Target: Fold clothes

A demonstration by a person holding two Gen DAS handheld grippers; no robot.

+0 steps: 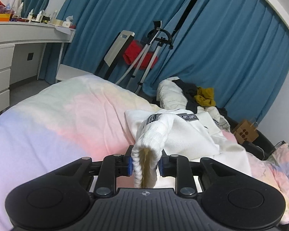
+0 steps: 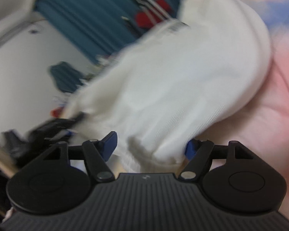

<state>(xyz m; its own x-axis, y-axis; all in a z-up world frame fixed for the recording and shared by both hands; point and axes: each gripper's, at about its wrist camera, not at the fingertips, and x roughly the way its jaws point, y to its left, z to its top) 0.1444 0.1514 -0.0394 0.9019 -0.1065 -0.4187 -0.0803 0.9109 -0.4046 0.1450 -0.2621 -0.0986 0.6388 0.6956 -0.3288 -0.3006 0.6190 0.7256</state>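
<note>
The jaws of the left gripper (image 1: 145,164) are closed on the ribbed hem of the white garment (image 1: 183,132), and the folded cloth stands up between the two blue pads. From this hem the garment runs away from the gripper and lies on the bed (image 1: 67,115), whose cover is pink, pale blue and cream. A black and white label band crosses the garment near its far edge.

The jaws of the right gripper (image 2: 150,148) are wider apart, with another ribbed edge of the white garment (image 2: 183,86) between them. The cloth touches the right pad, but the picture is blurred and I cannot tell if the jaws really press on it. The garment rises from these jaws and hangs over the pink cover of the bed (image 2: 269,115).

Beyond the garment on the bed there is a heap of other clothes (image 1: 200,94), dark and mustard yellow. Behind the bed hang blue curtains (image 1: 231,38), and a garment steamer (image 1: 156,44) stands before them. A white desk (image 1: 19,36) with bottles is at the left of the bed.
</note>
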